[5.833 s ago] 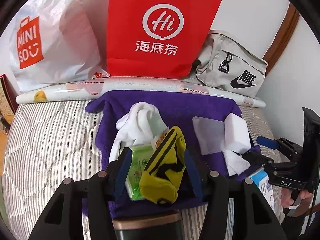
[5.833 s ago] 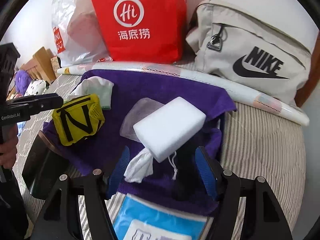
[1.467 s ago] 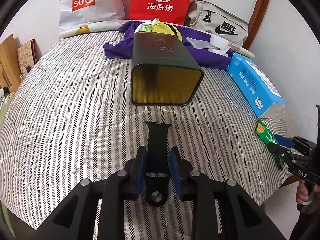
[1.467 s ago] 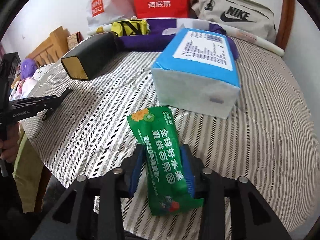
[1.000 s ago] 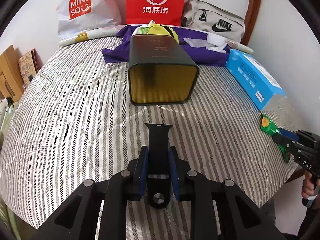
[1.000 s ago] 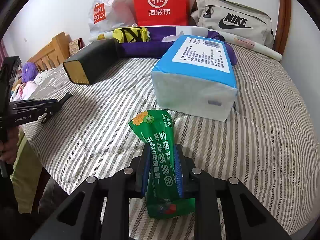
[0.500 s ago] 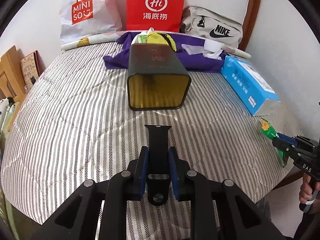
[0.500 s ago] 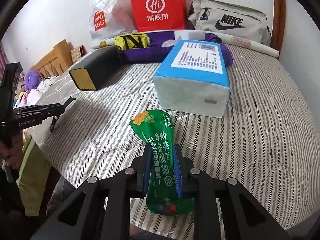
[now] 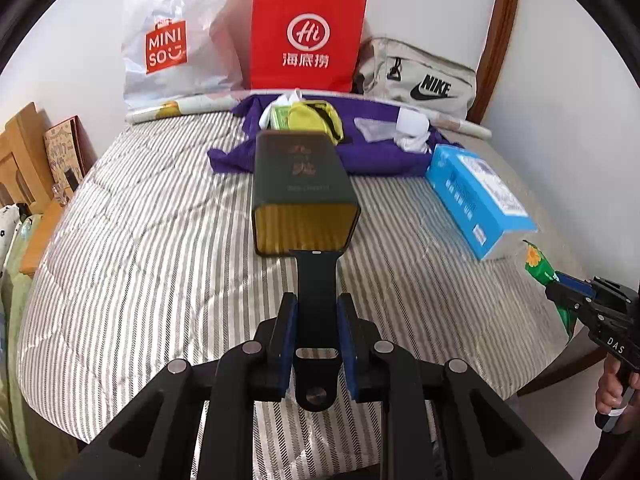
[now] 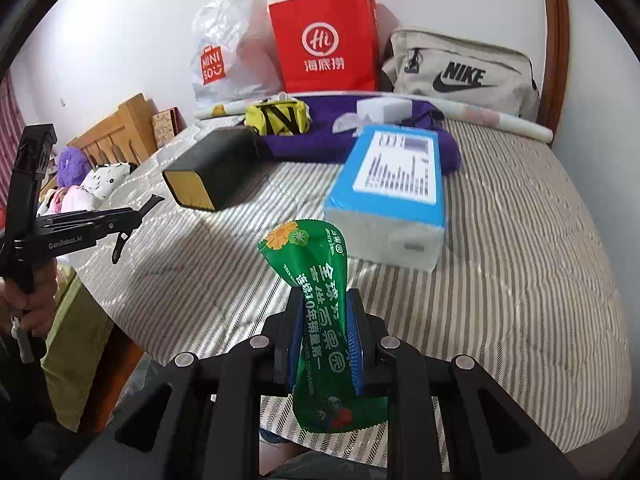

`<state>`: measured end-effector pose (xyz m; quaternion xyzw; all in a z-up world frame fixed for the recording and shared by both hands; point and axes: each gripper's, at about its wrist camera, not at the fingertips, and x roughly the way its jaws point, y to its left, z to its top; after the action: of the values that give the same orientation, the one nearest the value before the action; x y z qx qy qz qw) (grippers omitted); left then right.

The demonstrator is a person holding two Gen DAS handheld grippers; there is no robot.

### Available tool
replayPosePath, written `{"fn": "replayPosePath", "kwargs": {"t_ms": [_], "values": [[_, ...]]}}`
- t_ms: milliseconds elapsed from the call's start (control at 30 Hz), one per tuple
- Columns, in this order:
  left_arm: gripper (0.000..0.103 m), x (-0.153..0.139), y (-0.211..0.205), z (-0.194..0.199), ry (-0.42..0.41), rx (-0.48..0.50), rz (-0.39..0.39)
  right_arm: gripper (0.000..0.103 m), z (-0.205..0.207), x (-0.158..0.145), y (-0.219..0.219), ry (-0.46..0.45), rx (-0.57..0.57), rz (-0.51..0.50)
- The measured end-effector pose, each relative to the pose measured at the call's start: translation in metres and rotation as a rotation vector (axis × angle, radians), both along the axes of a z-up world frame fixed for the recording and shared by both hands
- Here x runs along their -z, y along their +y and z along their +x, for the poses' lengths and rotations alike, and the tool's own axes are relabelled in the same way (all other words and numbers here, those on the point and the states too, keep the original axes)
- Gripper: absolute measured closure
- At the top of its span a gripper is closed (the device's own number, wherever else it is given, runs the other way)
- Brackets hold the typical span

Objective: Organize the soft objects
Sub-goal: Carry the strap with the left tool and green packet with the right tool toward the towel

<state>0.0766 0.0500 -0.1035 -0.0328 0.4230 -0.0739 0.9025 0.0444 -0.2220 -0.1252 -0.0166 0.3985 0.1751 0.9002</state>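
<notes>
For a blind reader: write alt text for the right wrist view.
The right gripper is shut on a green snack packet above a striped bed. Behind lie a blue tissue pack, a dark box and a purple cloth.

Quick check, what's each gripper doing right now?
Left gripper: jaws closed on the black watch strap.
Right gripper: jaws closed on the green snack packet, lifted off the bed.
</notes>
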Motion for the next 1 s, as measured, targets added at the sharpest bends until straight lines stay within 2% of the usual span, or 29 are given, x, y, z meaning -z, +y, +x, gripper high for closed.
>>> {"fn": "replayPosePath", "kwargs": {"t_ms": [267,500,1000], "values": [[0.083,-0.029,0.0,0.007,-0.031,-0.002,-0.014,0.083,0.012,-0.03,-0.002,-0.047,0.0,0.008],[0.083,-0.049,0.007,0.027,-0.051,-0.021,-0.016,0.083,0.042,-0.049,-0.008,-0.064,0.016,0.014],[0.083,-0.058,0.011,0.096,-0.028,-0.032,-0.037,0.083,0.113,-0.055,-0.011,-0.045,0.027,0.02]]}}
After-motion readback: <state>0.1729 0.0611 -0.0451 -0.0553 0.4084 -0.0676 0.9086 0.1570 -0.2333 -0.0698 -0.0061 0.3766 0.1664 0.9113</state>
